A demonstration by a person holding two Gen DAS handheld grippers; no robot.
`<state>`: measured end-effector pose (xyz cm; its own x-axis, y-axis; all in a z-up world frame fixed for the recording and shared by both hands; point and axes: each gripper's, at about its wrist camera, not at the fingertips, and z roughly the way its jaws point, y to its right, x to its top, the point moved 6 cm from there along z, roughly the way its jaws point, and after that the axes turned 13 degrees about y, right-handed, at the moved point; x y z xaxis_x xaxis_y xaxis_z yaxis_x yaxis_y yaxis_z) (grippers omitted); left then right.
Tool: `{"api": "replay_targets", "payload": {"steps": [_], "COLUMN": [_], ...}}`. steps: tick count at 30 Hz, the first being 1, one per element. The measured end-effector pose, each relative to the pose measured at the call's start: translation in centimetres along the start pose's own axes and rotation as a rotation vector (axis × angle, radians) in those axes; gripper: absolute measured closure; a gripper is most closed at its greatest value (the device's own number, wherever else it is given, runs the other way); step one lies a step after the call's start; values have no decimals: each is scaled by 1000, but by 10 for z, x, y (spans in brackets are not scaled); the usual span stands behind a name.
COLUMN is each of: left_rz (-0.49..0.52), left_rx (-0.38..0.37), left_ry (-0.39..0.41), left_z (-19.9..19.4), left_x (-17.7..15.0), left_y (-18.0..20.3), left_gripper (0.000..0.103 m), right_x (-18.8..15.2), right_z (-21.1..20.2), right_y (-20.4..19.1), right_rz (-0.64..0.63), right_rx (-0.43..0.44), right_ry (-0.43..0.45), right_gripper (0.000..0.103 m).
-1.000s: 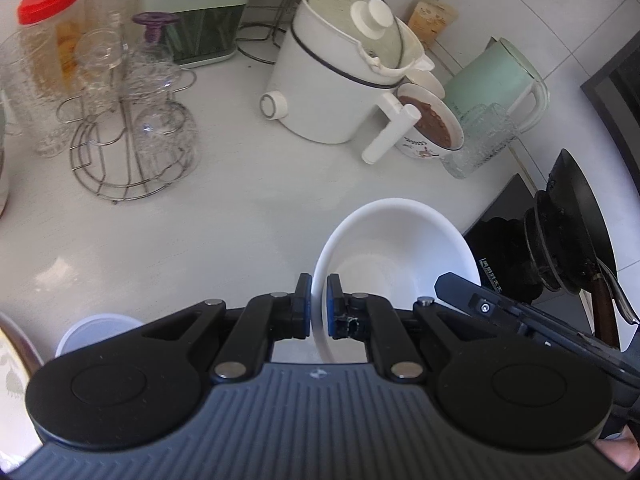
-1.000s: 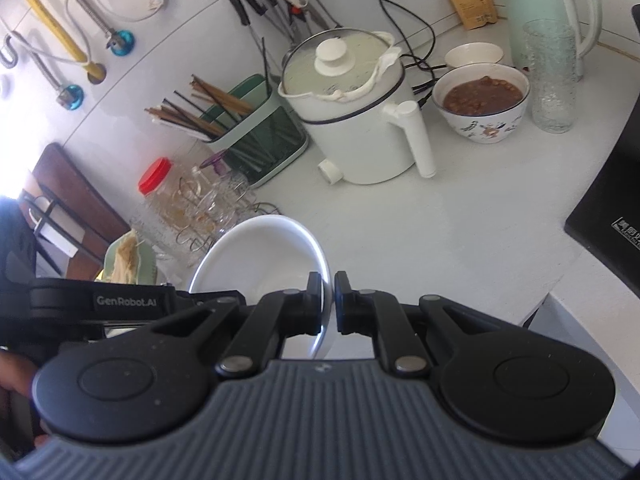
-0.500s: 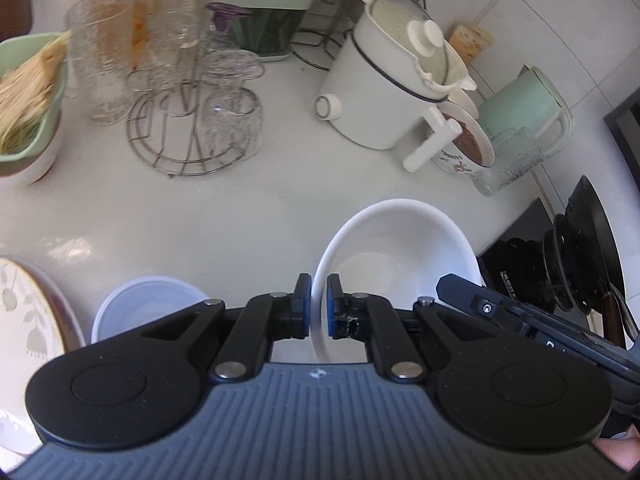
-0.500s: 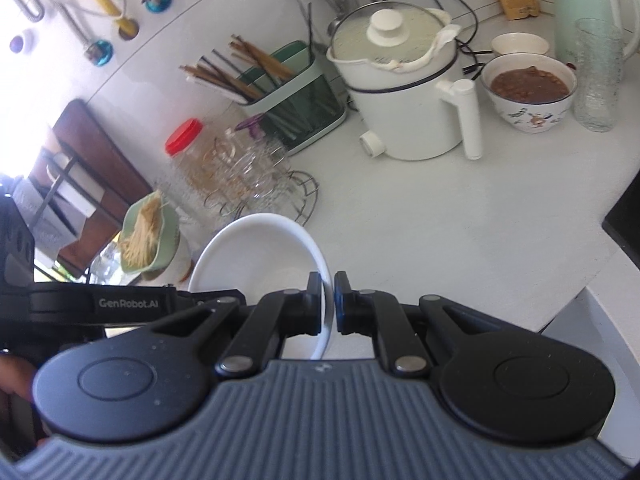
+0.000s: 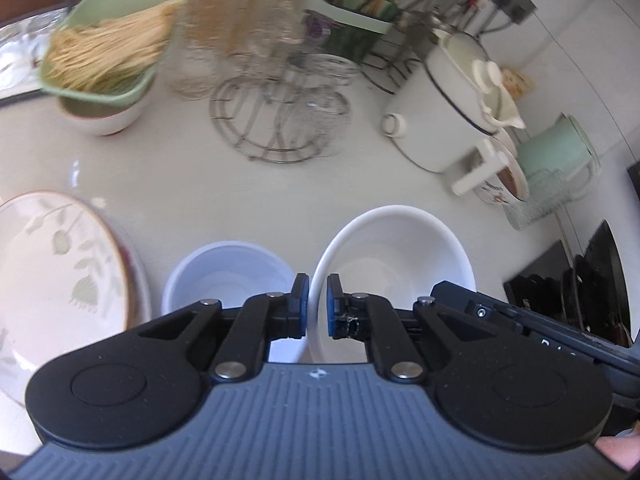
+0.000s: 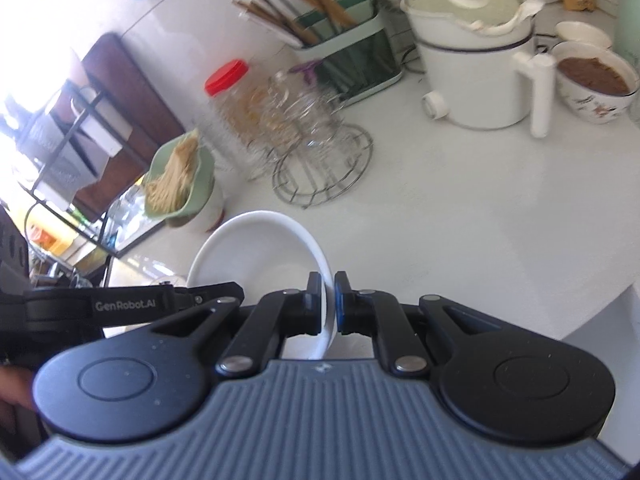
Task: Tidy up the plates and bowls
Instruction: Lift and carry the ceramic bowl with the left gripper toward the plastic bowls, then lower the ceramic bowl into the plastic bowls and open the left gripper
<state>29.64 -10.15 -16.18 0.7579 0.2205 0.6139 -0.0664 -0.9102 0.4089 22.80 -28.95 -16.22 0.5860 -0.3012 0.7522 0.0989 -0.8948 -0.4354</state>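
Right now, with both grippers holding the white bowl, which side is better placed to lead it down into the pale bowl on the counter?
Left, probably. The left gripper grips the white bowl on the rim right beside the pale bowl. The right gripper clamps the opposite rim, farther off.

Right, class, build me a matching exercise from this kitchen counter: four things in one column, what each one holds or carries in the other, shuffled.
Things
1. green bowl
2. jar
3. white bowl
4. plate

Descriptions
a. red lid
b. leaf pattern
c. pale noodles
d. rim pinched by both grippers

Pairs: 1-c, 2-a, 3-d, 4-b
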Motion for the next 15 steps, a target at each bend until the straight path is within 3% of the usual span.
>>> {"api": "replay_targets", "payload": {"steps": [15], "left_rz": [-97], "left_rx": [90], "left_ry": [41], "left_z": [13], "left_x": [-17], "left_y": [-70], "left_gripper": [94], "right_x": [-33], "right_z": [62], "right_y": [-32], "right_rz": [-68], "right_rx": [35], "right_ry": [-100], "right_gripper": [93]}}
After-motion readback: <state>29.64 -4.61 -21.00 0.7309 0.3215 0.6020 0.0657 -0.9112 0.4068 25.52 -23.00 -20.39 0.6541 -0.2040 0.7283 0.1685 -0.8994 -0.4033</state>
